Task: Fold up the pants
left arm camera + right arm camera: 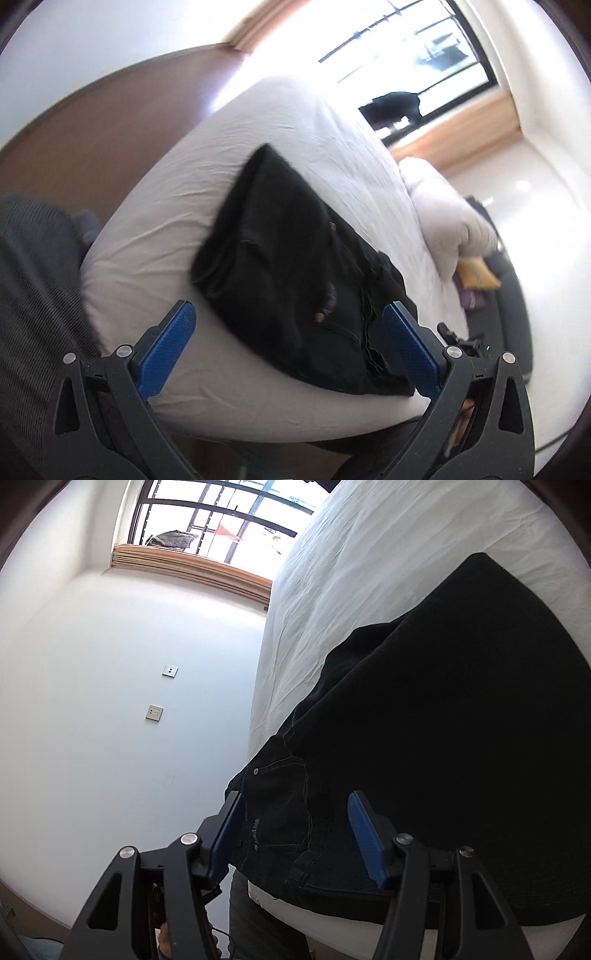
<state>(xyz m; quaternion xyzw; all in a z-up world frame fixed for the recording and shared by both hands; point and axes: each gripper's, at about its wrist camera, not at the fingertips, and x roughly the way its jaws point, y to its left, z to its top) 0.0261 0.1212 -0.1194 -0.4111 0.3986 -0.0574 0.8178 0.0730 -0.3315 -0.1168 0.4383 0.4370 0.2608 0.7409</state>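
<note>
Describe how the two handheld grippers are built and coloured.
Both look alike. The left gripper has black plastic linkage arms with triangular cut-outs, round silver pivot pins and two flat blue textured pads. The right gripper has the same black frame, silver pins and ribbed blue pads. Neither shows any marking, and a thin dark cable hangs below the right one.

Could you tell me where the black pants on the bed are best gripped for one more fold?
Probably the waistband end of the black pants, nearest the bed's front edge. It lies stacked and reachable there, so come in from that edge with the open left gripper, pinching all layers.
</note>
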